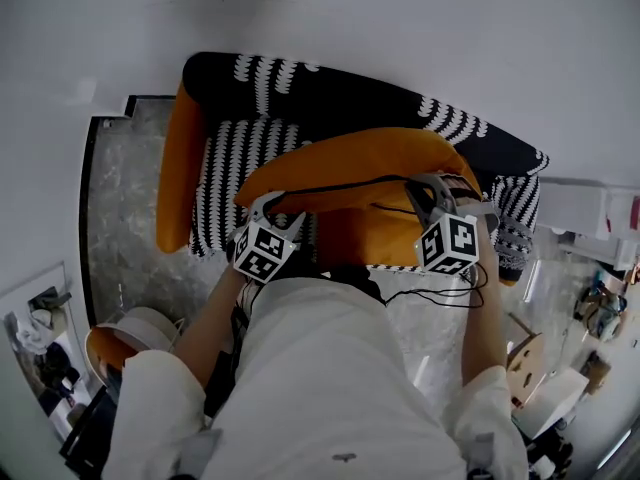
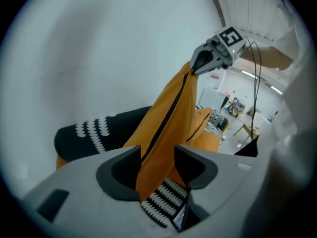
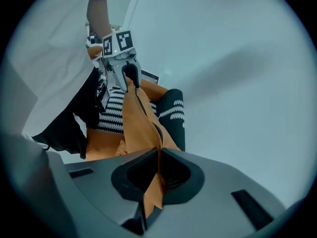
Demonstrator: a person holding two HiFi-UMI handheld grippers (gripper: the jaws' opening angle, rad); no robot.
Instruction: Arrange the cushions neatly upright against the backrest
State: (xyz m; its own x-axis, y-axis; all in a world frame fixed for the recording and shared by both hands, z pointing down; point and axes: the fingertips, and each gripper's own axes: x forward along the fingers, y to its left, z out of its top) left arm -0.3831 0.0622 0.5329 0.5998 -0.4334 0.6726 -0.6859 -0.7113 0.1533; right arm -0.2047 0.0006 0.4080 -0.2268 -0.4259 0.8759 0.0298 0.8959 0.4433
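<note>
Orange cushion [image 3: 140,130] in clamped right claw [image 3: 158,152]

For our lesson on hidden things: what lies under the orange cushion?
A black-and-white striped seat shows under the cushion, past its left edge. The middle of the seat is covered by the cushion, so anything lying there cannot be seen.

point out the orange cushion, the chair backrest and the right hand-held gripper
orange cushion [image 1: 350,163], head view, middle of its upper face
backrest [image 1: 330,93], head view, black patterned top edge
right hand-held gripper [image 3: 158,155], right gripper view, where its jaws pinch the cushion's edge
</note>
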